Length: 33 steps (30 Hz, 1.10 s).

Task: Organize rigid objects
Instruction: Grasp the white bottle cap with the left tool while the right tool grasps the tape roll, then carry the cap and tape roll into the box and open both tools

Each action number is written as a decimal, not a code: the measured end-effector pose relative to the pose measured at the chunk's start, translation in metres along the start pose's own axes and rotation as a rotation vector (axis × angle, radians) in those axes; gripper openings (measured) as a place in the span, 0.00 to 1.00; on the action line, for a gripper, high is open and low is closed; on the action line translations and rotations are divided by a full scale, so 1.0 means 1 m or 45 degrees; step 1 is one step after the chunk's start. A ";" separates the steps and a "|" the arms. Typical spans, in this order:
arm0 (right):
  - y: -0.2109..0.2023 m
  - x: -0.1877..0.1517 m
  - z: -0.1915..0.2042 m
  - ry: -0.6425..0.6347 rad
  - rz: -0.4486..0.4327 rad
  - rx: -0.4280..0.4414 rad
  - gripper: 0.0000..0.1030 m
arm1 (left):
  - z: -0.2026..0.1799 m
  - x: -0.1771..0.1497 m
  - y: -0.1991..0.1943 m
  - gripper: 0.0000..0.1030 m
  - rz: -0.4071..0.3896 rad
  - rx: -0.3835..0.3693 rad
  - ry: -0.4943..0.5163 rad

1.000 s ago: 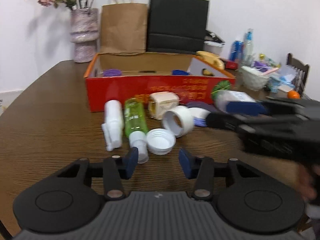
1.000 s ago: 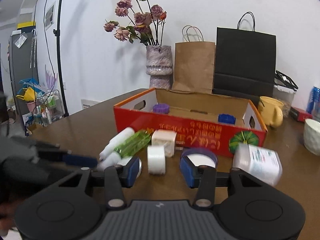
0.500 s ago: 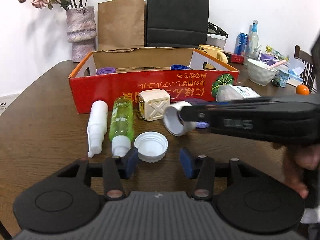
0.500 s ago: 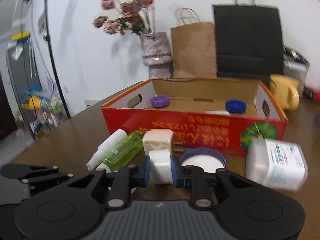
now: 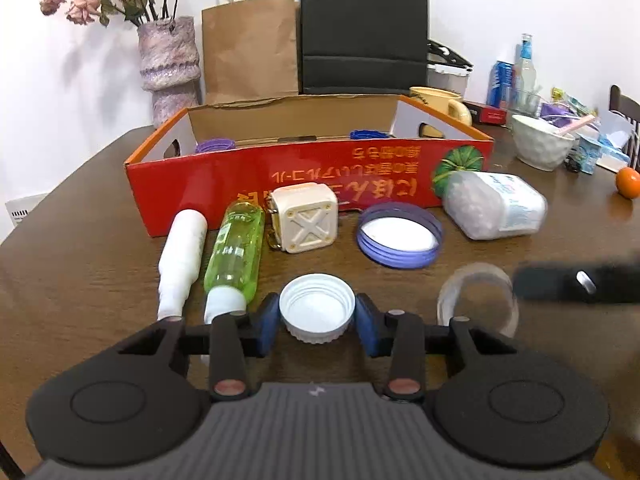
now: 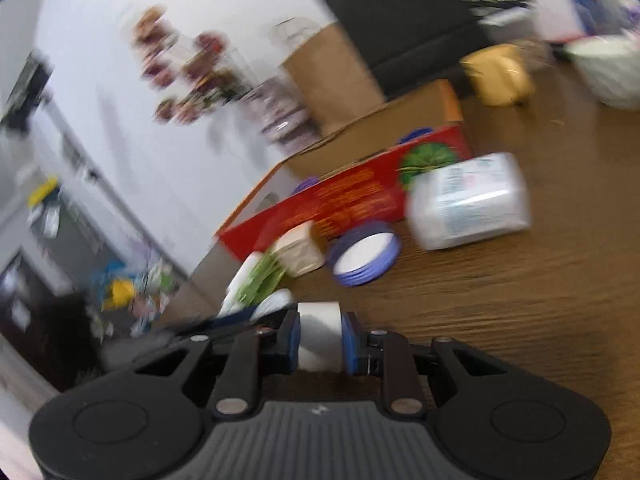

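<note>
A white screw cap (image 5: pixel 317 308) lies open side up on the brown table, and my left gripper (image 5: pixel 317 330) is closing with its blue pads against the cap's sides. My right gripper (image 6: pixel 320 338) is shut on a white tape roll (image 6: pixel 320 330), held just above the table. In the left wrist view that roll (image 5: pixel 476 300) shows blurred at the right, with one of the right gripper's fingers (image 5: pixel 560 286) beside it. Behind lie a white bottle (image 5: pixel 182 252), a green bottle (image 5: pixel 236 248), a cream cube plug (image 5: pixel 306 218), a purple-rimmed lid (image 5: pixel 400 236) and a white jar (image 5: pixel 496 204).
A red cardboard box (image 5: pixel 320 184) stands open behind the objects, with a purple cap (image 5: pixel 216 145) and a blue cap (image 5: pixel 368 134) inside. Beyond it are a vase (image 5: pixel 168 64), paper bags, a yellow mug (image 5: pixel 436 100), a white bowl (image 5: pixel 540 144) and an orange (image 5: pixel 627 183).
My left gripper moved forward until the white cap sat between its pads. My right gripper closed on the white roll, carried it right and nearer, and rolled so its view tilts.
</note>
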State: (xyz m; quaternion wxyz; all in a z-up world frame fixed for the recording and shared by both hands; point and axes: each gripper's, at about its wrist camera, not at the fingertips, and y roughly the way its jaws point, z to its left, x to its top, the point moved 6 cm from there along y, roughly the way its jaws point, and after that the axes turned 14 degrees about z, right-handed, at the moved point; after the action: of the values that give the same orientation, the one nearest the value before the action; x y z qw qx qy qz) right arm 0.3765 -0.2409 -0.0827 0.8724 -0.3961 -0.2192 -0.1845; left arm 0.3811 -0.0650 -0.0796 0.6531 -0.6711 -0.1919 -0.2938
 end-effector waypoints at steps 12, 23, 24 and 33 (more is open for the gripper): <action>0.005 -0.008 0.040 -0.407 -0.035 -0.313 0.71 | -0.003 -0.048 -0.034 0.41 -0.007 0.019 0.018; 0.034 -0.018 0.051 -0.527 0.055 -0.503 0.41 | -0.001 -0.047 -0.049 0.39 -0.051 0.020 0.016; 0.030 -0.022 0.053 -0.529 0.048 -0.498 0.41 | 0.000 -0.049 -0.058 0.39 -0.067 0.014 0.014; -0.043 -0.082 0.092 -0.563 -0.076 -0.438 0.41 | 0.014 -0.070 -0.139 0.40 -0.198 0.026 -0.040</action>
State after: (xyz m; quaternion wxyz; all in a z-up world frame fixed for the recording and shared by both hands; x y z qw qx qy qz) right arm 0.2646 -0.1838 -0.0456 0.7176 -0.5623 -0.3812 -0.1537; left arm 0.2414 -0.0324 -0.0183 0.6318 -0.6520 -0.2567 -0.3312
